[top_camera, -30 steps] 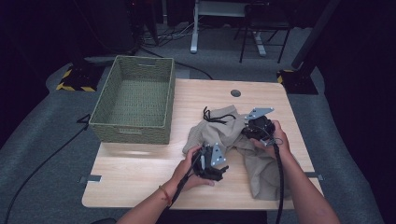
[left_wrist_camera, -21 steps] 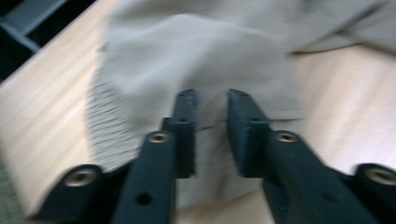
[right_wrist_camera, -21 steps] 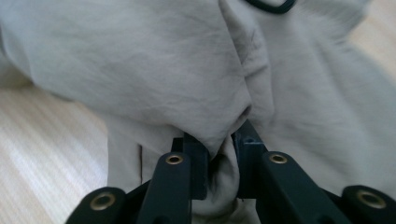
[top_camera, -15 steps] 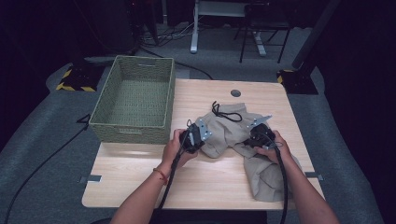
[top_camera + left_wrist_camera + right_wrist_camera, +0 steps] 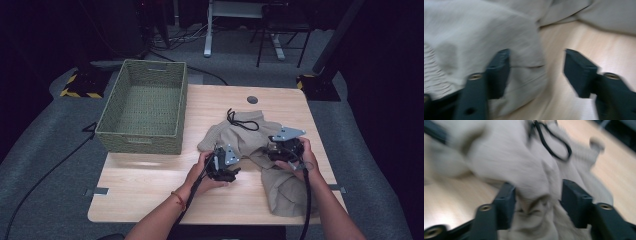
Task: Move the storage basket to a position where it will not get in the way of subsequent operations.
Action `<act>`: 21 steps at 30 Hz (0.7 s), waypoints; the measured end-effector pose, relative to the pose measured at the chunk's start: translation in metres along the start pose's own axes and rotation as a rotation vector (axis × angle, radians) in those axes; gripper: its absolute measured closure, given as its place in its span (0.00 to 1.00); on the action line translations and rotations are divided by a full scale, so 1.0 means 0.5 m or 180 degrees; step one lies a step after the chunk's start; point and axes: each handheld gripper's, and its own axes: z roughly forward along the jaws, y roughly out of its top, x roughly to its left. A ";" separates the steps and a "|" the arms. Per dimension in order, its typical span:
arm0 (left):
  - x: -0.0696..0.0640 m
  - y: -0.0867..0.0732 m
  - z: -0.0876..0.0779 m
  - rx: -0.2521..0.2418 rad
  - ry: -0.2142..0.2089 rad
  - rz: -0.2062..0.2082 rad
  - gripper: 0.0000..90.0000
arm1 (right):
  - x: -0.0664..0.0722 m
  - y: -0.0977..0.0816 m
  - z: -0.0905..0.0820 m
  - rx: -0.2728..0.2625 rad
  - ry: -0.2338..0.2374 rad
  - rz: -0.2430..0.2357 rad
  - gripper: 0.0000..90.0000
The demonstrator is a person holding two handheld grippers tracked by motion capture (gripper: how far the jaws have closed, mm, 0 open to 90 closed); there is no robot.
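High view overlooks table (image 5: 150, 195); gripper views hug beige garment (image 5: 474, 30).

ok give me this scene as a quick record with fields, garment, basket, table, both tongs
garment: crumpled beige cloth garment with a black drawstring, lying on the right half of the table
basket: green woven rectangular basket, nothing in it, on the table's left rear
table: light wooden table
left tongs: left tongs have just been opening; jaws apart, garment edge between them, pads not pressing
right tongs: right tongs have just been opening; a fold bunched between the jaws, grip unclear through blur
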 end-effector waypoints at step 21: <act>0.071 -0.037 0.022 0.0152 0.0127 -0.0172 1.00 | 0.023 -0.029 0.140 0.0687 0.0189 -0.0333 0.77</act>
